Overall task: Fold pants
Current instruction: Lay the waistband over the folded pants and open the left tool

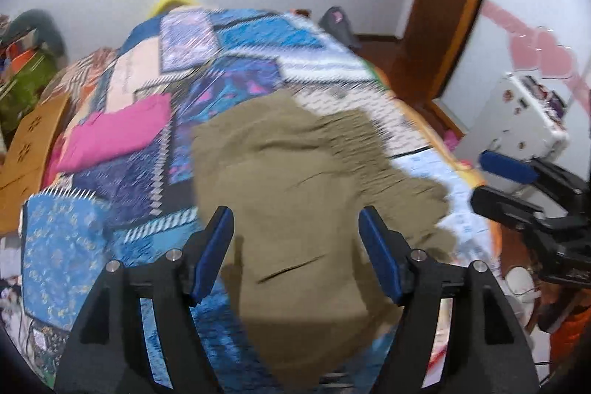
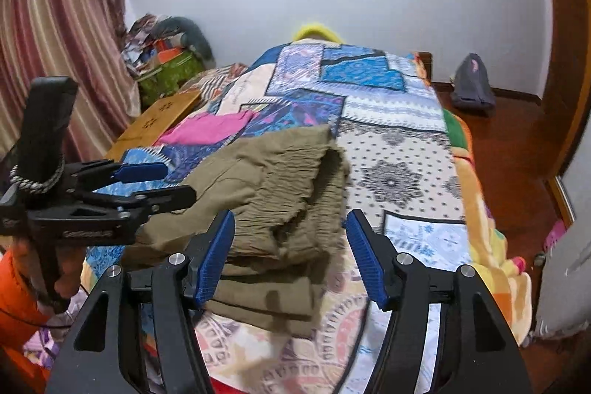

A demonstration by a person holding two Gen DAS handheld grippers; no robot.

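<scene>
pants (image 2: 273, 209) are lying folded mid-frame on the quilt (image 2: 399, 150); left gripper (image 1: 295, 246) and right gripper (image 2: 290, 246) are hovering released, gripping nothing.

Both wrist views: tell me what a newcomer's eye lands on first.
First, the olive pants lying bunched and partly folded on the near end of the patchwork bedspread, straight ahead in both views. Then the blue-padded left tongs and right tongs, both open above the cloth and gripping nothing. A pink garment lies farther back on the left.
</scene>
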